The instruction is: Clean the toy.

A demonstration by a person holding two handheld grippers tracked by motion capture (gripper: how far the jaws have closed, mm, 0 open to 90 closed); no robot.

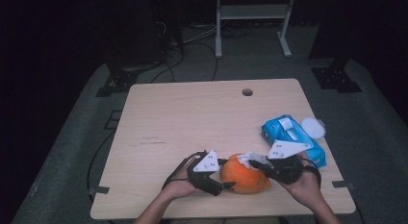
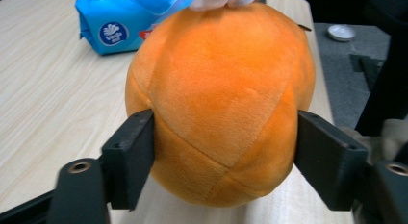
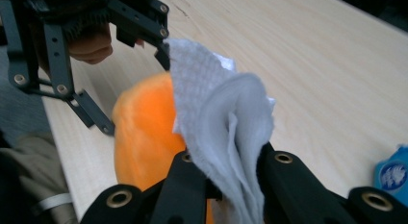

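Orange plush ball (image 1: 244, 174) sat near the table's (image 1: 192, 118) front edge, clamped by my left gripper (image 2: 223, 137). My right gripper (image 3: 226, 185) pinched a white wipe (image 3: 221, 118) on top; I judged wiping underway, next needing steady strokes.

Dim high view, dark surroundings; gripper views brighter, slightly soft.

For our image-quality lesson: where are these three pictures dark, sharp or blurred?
High view: table lit, surroundings nearly black. Left gripper view: orange plush ball sharp, near black fingers slightly soft. Right gripper view: white wipe crisp, blue pack at the edge blurred.
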